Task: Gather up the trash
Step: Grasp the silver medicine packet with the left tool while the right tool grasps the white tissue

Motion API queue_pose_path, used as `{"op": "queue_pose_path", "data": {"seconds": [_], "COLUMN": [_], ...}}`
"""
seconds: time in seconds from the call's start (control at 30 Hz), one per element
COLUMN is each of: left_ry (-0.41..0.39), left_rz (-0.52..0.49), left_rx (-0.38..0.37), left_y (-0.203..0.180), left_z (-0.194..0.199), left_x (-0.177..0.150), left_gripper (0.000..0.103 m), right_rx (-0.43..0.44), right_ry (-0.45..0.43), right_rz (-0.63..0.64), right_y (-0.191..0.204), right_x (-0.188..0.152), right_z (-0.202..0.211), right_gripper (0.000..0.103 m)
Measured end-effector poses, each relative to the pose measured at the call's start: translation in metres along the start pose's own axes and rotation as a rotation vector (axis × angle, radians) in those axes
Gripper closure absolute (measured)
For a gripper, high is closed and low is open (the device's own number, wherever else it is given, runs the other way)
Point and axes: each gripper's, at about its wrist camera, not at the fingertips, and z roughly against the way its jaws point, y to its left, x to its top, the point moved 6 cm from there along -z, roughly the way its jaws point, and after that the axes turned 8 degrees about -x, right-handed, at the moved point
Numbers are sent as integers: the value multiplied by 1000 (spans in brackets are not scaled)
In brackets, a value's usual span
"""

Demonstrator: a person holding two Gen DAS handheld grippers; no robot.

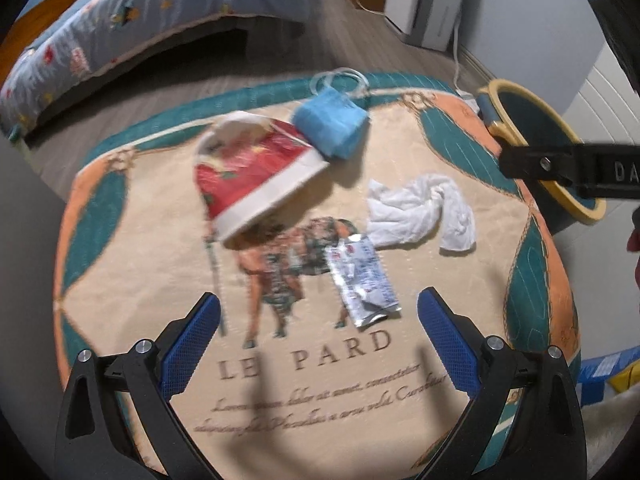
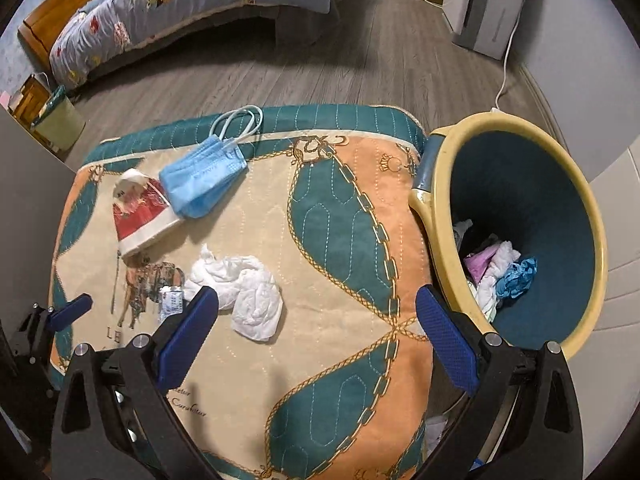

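both tongs, left (image 1: 319, 334) and right (image 2: 317, 330), hang spread and empty over the surface (image 2: 340, 216), where mask (image 2: 204, 182), tissue (image 2: 240, 292), wrapper (image 1: 362, 282) and cup (image 1: 256, 176) await the bin (image 2: 434, 184) standing beside for short drops.

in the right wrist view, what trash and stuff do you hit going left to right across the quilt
red paper cup → blue face mask → crumpled white tissue → yellow-rimmed trash bin. The silver wrapper is left out: mostly hidden behind the tongs' finger.
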Motion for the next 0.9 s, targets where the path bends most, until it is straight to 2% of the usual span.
{"op": "queue_pose_path", "data": {"seconds": [0.27,0.37,0.43,0.5,0.57,0.63,0.83,0.9], "left_ry": [6,15,26,25,41,42,39,36], "left_rz": [-45,-53,-55,-66,-72,-64,14,17], "left_rx": [-40,-47,-42,-33,-45,-42,-24,-46], "left_y": [-16,-19,-17,-16,-14,-7,21,22], "left_z": [-21,-27,-31,-32,-33,-30,-23,-23], "left_x": [2,3,2,1,0,-1,-4,-4], "left_gripper": [9,22,26,37,57,63,62,59], "right_rx": [23,28,33,39,41,44,36,32], "right_ry": [50,67,70,70,77,83,85,86], "right_rz": [-37,-39,-30,-21,-13,-10,1,18], "right_y": [-2,3,8,13,17,21,30,34], "right_x": [1,1,1,1,1,1,3,3], "right_z": [-20,-25,-26,-28,-30,-33,-40,-43], "right_gripper": [7,11,14,17,21,22,22,22]}}
